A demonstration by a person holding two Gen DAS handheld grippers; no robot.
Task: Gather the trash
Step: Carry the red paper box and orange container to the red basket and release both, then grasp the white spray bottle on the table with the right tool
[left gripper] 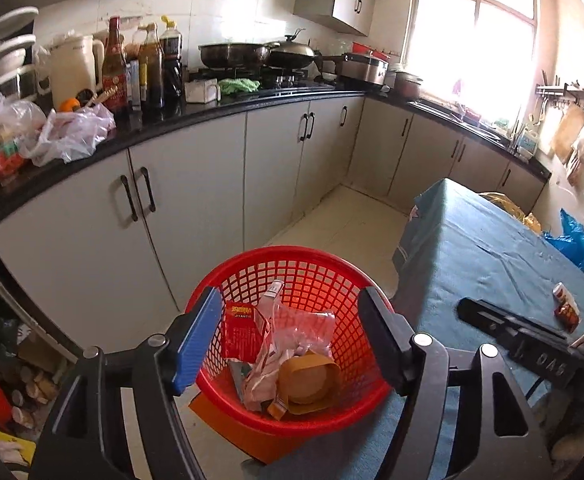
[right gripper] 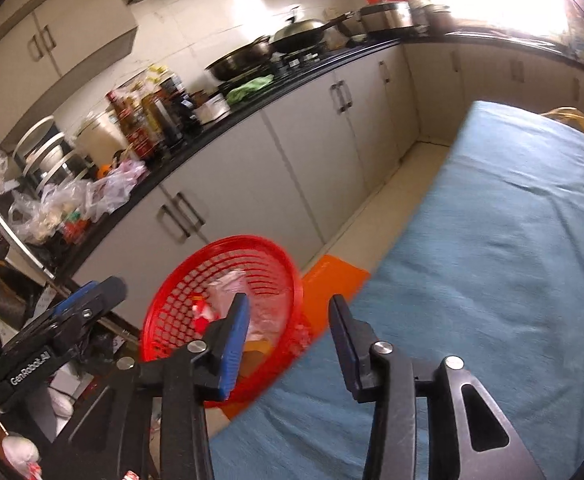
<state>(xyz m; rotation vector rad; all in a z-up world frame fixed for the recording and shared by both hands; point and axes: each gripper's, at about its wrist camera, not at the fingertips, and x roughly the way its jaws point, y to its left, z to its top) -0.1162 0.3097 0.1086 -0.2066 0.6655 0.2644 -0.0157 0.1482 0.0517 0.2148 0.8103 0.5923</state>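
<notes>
I see left gripper (left gripper: 288,344) spread wide, empty, red basket (left gripper: 292,424) directly under it holding wrappers (left gripper: 276,344). Right gripper (right gripper: 288,344) parted, empty, basket off its left finger. 1 small packet (left gripper: 565,306) on blue cloth (left gripper: 491,248) beside right gripper: light, crinkly, slippery; pinch flat across middle.

One red basket (left gripper: 292,276), two pans (left gripper: 234,55), one blue-covered table (left gripper: 479,248), two grippers (left gripper: 288,344).

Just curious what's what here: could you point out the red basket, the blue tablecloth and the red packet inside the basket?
red basket (left gripper: 315,264): left wrist view, far mesh wall.
blue tablecloth (right gripper: 491,280): right wrist view, bare middle of cloth.
red packet (left gripper: 244,332): left wrist view, its printed face.
</notes>
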